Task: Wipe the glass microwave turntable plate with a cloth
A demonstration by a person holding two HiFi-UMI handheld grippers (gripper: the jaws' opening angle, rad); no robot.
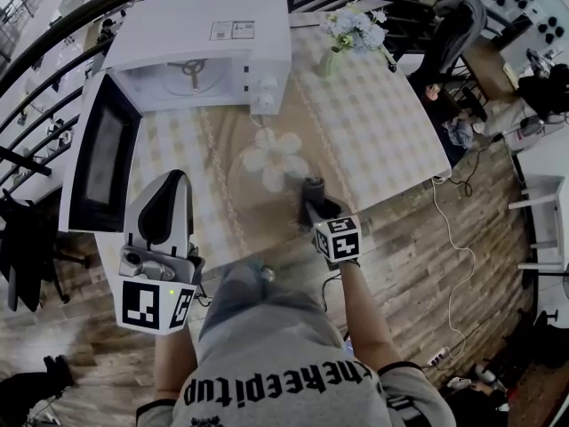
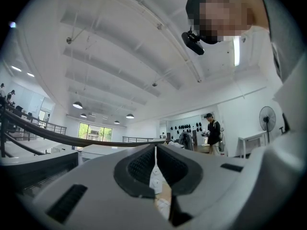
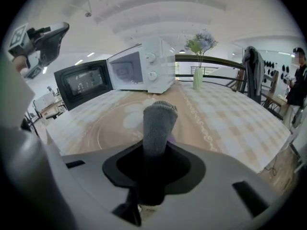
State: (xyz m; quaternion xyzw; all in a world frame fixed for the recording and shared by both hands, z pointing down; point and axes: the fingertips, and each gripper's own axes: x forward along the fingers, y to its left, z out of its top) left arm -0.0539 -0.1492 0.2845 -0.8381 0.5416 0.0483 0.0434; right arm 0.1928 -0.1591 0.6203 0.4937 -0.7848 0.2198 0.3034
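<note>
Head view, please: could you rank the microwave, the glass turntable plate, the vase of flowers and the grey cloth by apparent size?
1. microwave, clearly largest
2. glass turntable plate
3. vase of flowers
4. grey cloth, smallest even though it is nearer the camera; only part of it shows

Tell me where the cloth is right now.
The grey cloth is clamped in the right claw, centre of the right gripper view, at the right side of the glass plate, with the open microwave behind.
</note>
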